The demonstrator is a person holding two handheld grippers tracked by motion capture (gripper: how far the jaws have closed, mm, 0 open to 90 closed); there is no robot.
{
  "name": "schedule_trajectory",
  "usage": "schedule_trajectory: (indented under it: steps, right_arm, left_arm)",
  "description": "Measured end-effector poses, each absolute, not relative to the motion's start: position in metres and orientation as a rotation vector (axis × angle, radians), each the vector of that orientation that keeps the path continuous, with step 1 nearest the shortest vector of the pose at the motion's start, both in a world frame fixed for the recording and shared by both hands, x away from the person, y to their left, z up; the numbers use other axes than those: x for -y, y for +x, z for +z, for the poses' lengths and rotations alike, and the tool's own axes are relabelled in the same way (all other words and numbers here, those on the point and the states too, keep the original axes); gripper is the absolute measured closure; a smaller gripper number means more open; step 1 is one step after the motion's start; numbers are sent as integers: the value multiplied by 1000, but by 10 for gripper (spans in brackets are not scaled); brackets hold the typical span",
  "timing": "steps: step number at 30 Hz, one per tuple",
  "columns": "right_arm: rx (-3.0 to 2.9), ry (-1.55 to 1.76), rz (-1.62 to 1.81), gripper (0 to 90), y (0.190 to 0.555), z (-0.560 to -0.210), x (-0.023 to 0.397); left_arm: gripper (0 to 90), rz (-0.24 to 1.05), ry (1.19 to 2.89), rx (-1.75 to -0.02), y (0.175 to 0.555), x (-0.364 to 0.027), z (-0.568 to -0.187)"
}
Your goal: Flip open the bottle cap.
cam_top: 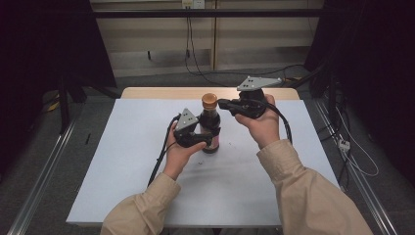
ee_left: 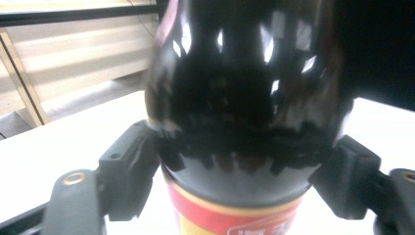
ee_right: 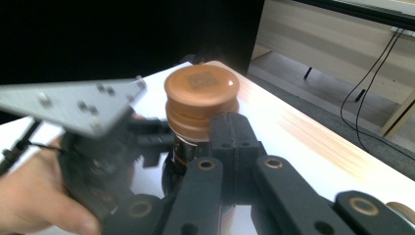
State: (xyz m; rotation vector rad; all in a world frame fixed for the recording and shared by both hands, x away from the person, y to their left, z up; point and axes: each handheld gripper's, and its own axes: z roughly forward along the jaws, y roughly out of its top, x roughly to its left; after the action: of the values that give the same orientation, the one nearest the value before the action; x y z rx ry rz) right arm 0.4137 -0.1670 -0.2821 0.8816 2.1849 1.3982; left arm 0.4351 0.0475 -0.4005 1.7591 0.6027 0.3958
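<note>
A dark sauce bottle (cam_top: 211,122) with an orange-brown cap (cam_top: 209,100) stands upright in the middle of the white table (cam_top: 142,166). My left gripper (cam_top: 211,135) reaches in from the left and is shut on the bottle's body. In the left gripper view its pads (ee_left: 132,166) lie against both sides of the glossy bottle (ee_left: 244,98), just above the red and yellow label. My right gripper (cam_top: 223,104) is level with the neck on the right, shut, its tip beside the cap. In the right gripper view its joined jaws (ee_right: 235,134) sit against the cap (ee_right: 200,95).
The bottle stands nearer the table's wooden far edge (cam_top: 161,92) than the person's side. Cables (cam_top: 188,54) run over the floor behind, and more lie on the right (cam_top: 352,152). Dark curtains flank the table. Bare white surface lies on both sides.
</note>
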Motion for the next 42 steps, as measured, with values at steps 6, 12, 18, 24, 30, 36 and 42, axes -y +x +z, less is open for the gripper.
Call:
schedule_trajectory:
  steps: [6,12,18,24,30,36,42]
  right_arm:
    - [-2186,881,1399,900,413,-282,165]
    - [-2186,880,1398,900,412,-280,165]
    - [-2184,874,1399,900,411,-280,164]
    - [-2186,881,1400,900,411,-280,165]
    - [-2201,889,1393,900,411,-278,165]
    - [-2214,894,1394,900,413,-277,165]
    - [-2230,902,1397,900,414,-275,164]
  left_arm:
    - [278,400,1775,-588,434,-47,-401]
    - [282,401,1767,-588,436,-44,-403]
    - [281,398,1782,-599,437,-42,-399]
    - [296,395,1784,-588,438,-42,-400]
    - [300,396,1774,-592,437,-41,-402]
    - [303,403,1775,-597,437,-41,-402]
    - [305,396,1778,-598,437,-42,-402]
